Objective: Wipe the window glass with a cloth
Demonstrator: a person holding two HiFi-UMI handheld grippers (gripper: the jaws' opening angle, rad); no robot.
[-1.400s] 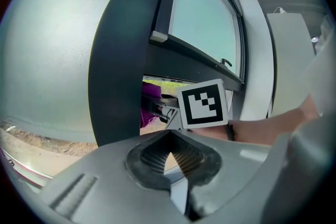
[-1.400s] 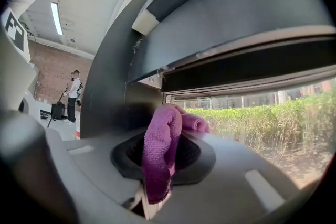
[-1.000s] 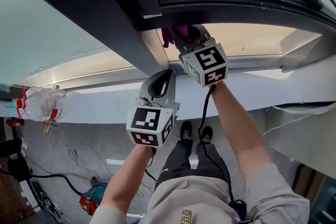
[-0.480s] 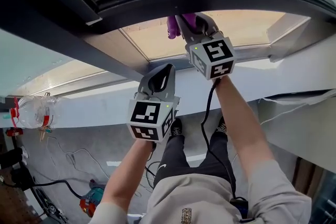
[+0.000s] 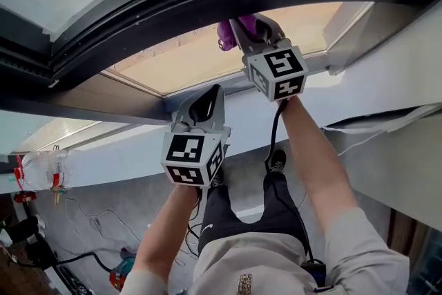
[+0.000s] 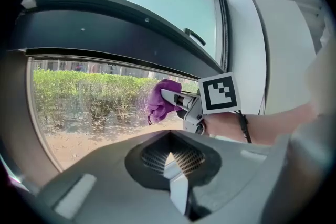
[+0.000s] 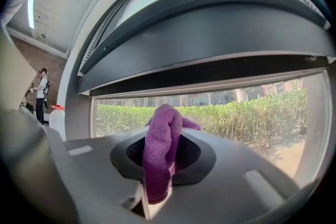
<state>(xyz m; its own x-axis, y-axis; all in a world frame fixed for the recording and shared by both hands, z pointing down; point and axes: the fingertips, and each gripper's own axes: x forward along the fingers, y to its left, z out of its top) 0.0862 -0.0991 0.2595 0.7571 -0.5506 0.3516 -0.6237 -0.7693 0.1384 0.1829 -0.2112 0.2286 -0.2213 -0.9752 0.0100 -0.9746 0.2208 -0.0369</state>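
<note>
No words or numbers can be read; the left gripper and right gripper carry only black-and-white square marker patterns.

The cloth is purple, nubbly, towel-like fabric, matt and soft-looking. The window glass is smooth and clear under a faint dusty haze. Its frame is dark and smooth, with a dull sheen. The left gripper and right gripper have grey plastic shells, matt and fine-grained.
</note>
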